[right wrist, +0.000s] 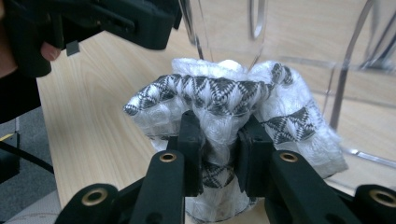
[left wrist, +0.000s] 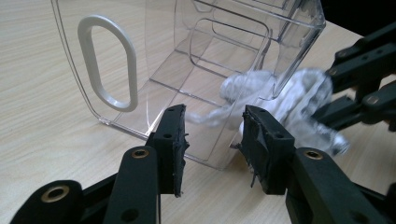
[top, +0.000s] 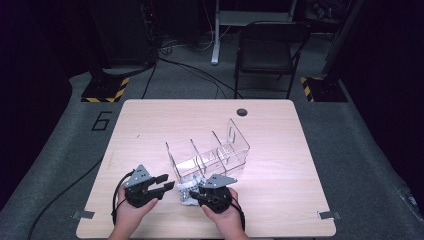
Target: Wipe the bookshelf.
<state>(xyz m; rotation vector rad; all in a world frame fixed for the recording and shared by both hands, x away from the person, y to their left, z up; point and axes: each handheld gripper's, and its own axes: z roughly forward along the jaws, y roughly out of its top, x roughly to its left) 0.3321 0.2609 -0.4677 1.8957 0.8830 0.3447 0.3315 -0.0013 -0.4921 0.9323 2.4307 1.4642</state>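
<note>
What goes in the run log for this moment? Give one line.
right gripper: shut on sock | left gripper: open, nothing held | sock: at near end of clear organizer | organizer: on table

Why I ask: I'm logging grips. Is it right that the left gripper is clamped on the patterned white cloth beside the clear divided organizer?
Not quite: the right gripper is clamped on the patterned white cloth, as the right gripper view shows. The left gripper stands open with nothing between its jaws. The cloth does lie beside the clear divided organizer.
</note>
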